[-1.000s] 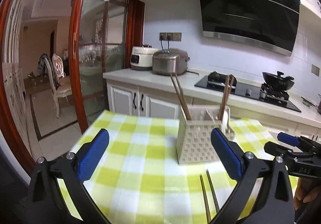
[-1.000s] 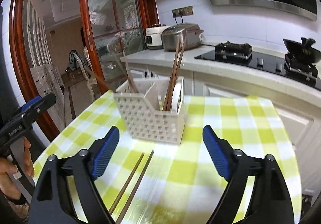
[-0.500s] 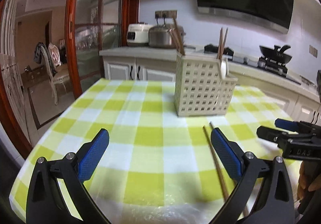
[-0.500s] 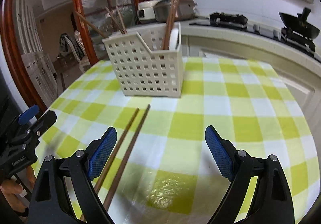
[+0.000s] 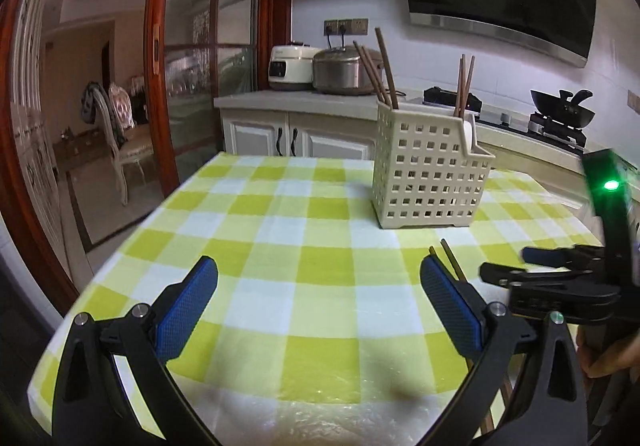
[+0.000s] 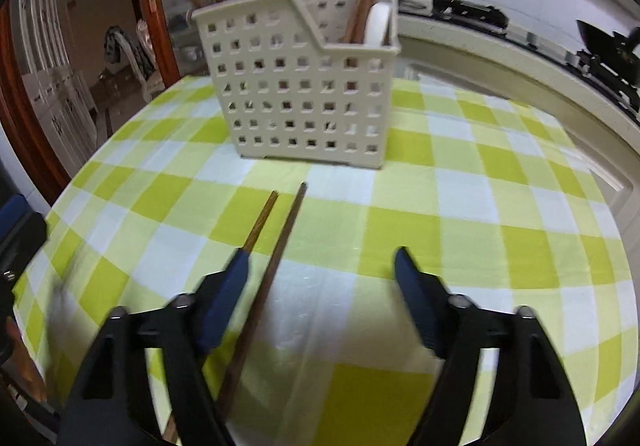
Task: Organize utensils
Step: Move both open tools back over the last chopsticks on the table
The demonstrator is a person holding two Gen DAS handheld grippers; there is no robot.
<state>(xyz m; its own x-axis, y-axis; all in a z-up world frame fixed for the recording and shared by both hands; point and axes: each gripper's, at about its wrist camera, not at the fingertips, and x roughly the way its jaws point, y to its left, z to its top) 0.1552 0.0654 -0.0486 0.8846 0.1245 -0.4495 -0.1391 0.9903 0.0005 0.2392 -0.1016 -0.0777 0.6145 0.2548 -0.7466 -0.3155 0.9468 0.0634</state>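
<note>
A cream perforated utensil basket [image 5: 430,176] stands on the green checked tablecloth [image 5: 280,246] and holds several brown chopsticks and a white spoon; it also shows in the right wrist view [image 6: 308,86]. Two loose brown chopsticks [image 6: 276,238] lie on the cloth in front of the basket, their tips seen in the left wrist view [image 5: 448,258]. My right gripper [image 6: 320,294] is open low over the cloth, its left finger [image 6: 228,298] over one chopstick, the other chopstick between the jaws. My left gripper [image 5: 318,306] is open and empty, left of the chopsticks.
A kitchen counter [image 5: 304,102] behind the table carries two rice cookers [image 5: 344,66] and a stove with a black wok [image 5: 564,114]. A glass sliding door with a red wood frame [image 5: 156,86] stands at the left. The table edge curves close below both grippers.
My right gripper has moved forward and down over the two loose chopsticks, nearer the basket. My left gripper has stayed open and shifted a little left.
</note>
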